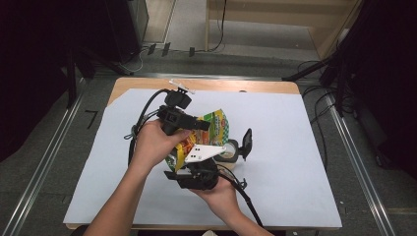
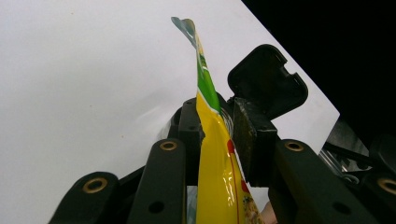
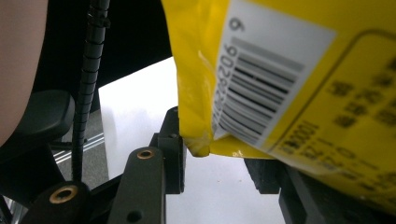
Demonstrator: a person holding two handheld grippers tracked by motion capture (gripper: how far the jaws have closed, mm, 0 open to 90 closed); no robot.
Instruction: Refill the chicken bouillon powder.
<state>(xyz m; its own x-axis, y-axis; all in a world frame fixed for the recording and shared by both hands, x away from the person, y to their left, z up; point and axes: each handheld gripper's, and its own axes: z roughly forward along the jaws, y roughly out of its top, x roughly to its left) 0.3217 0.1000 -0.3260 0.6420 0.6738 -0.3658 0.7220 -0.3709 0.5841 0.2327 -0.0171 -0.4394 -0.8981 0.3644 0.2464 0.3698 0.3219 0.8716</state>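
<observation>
One yellow bag (image 1: 216, 129) hangs above the sheet's (image 1: 295, 147) middle. My left gripper (image 2: 219, 140) clamps its edge; my right gripper (image 3: 219, 172) pinches its bottom corner. One open-lidded jar (image 1: 231, 149) sits at three o'clock, just beside it.

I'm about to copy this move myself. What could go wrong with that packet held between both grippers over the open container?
1. The left gripper pinches the yellow packet by a thin edge, so it may slip.
2. The right gripper has a corner; pulling apart could tear it suddenly.
3. The open container sits right beside it and could get knocked.
</observation>
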